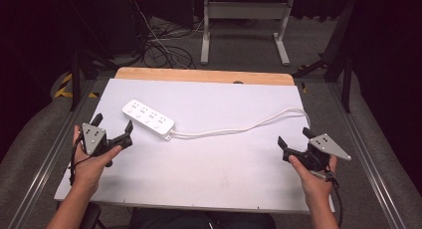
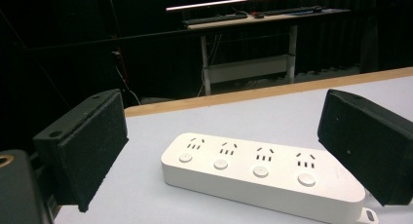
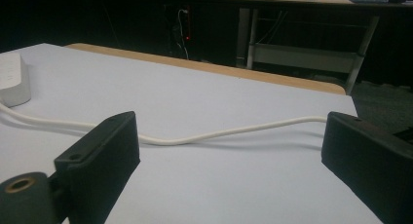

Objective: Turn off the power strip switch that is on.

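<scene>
Scene: a person at a white-topped table (image 1: 214,174) holds a two-jaw gripper in each hand; a white power strip (image 1: 148,119) lies on the far left part of the top, its cable (image 1: 239,129) trailing off to the right.
Left gripper (image 1: 113,127): jaws spread wide, nothing between the pads, held low over the table's left edge by the person's left hand (image 1: 92,162).
Power strip from the left gripper view: the power strip (image 2: 263,177) lies ahead of the jaws, framed in the gap between them, its row of four sockets and four round buttons facing up; its cable end sits close under the right-hand jaw, with no pad touching it.
Right gripper (image 1: 293,138): jaws wide apart and empty, held near the table's right edge by the right hand (image 1: 313,176).
Cable from the right gripper view: the white cable (image 3: 219,134) runs across the table just beyond the jaws, spanning the gap from one jaw to the other, untouched.
Strip's end from the right gripper view: a corner of the power strip (image 3: 13,80) sits far off to the left, beyond the left-hand jaw.
Backdrop: a dark room with a desk frame (image 1: 244,25) and loose wires (image 1: 164,45) on the floor past the table's wooden far edge (image 1: 199,75).
</scene>
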A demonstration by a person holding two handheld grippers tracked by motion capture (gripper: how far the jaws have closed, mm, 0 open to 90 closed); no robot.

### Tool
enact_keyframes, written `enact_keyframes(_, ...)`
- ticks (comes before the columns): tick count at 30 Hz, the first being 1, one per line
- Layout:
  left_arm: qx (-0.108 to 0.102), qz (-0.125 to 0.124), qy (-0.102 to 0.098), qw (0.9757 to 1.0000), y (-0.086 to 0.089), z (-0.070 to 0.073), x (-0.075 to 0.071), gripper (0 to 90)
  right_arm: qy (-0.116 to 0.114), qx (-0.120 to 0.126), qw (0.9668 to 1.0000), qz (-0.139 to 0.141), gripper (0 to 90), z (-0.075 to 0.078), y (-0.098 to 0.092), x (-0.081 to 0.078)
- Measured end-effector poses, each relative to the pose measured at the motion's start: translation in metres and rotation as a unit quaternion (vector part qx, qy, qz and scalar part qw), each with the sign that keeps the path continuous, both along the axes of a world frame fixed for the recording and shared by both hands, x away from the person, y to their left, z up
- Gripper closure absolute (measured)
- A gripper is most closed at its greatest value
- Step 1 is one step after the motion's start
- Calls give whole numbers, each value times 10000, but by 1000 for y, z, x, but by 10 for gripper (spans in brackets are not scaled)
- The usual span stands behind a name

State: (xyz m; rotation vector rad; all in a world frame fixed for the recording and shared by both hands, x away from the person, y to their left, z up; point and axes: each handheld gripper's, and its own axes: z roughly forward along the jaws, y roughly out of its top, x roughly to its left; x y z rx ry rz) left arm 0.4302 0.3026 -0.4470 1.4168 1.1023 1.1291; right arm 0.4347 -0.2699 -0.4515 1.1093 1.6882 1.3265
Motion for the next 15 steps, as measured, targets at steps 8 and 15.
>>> enact_keyframes(8,-27,67,4,10000,1,1,0,53,-23,15,10000,8,75,0,0,-1)
enact_keyframes(15,-75,125,77,9999,1,1,2,72,-15,-8,10000,18,75,0,0,-1)
